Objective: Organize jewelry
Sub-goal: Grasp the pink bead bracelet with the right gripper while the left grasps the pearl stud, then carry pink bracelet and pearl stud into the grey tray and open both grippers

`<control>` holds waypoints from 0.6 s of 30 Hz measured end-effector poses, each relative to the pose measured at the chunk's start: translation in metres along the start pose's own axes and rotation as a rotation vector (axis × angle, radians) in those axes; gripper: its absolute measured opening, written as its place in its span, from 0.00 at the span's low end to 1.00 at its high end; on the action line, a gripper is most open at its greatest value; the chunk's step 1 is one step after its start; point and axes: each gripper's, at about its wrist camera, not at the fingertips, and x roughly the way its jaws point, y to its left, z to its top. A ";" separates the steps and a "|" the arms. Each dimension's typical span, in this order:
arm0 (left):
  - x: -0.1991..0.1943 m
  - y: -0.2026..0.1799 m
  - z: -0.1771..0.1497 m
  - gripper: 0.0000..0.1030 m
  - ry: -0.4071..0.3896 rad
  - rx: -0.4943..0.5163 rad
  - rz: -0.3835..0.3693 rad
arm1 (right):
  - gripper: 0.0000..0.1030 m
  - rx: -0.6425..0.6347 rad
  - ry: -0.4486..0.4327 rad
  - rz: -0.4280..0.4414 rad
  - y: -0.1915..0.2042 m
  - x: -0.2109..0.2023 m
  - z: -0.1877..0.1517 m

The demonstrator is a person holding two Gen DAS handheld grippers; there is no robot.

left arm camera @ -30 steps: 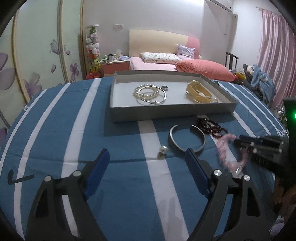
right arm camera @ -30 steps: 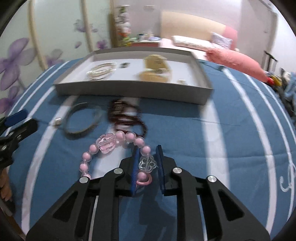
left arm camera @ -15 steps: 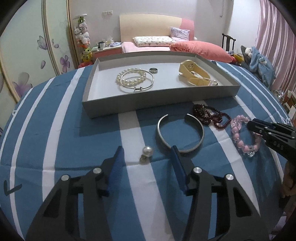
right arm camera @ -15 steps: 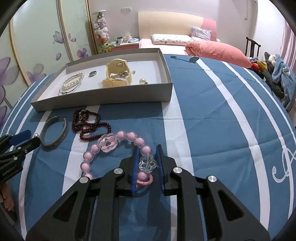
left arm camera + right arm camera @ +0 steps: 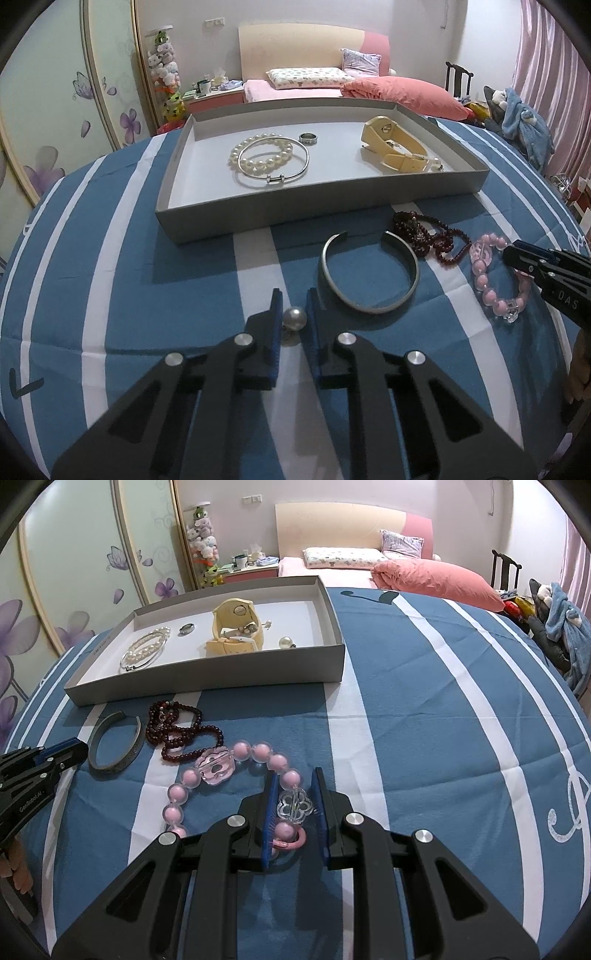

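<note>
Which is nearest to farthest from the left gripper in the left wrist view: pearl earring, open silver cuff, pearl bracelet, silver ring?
1. pearl earring: between the left gripper fingers.
2. open silver cuff: on the striped cloth, just ahead and right.
3. pearl bracelet: inside the grey tray, under a thin silver bangle.
4. silver ring: deeper in the tray, toward its back wall.

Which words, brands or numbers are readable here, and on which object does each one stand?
"GenRoboLAI", roughly; small and only partly sure: on the left tongs, right wrist view.
"DAS", partial, rest cut off: on the right tongs, left wrist view.
Lettering on the striped cloth: decorative, unreadable.
</note>
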 end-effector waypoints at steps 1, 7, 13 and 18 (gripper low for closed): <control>0.000 0.001 0.000 0.13 0.000 -0.006 -0.004 | 0.19 0.000 0.000 0.000 0.000 0.000 0.000; 0.000 0.009 0.000 0.13 -0.003 -0.043 -0.004 | 0.19 -0.002 0.000 -0.001 -0.001 0.000 0.000; -0.006 0.021 -0.001 0.13 -0.037 -0.105 -0.016 | 0.19 0.008 -0.022 0.022 0.000 -0.003 0.000; -0.025 0.027 -0.004 0.13 -0.127 -0.124 -0.005 | 0.19 -0.008 -0.116 0.047 0.008 -0.020 0.004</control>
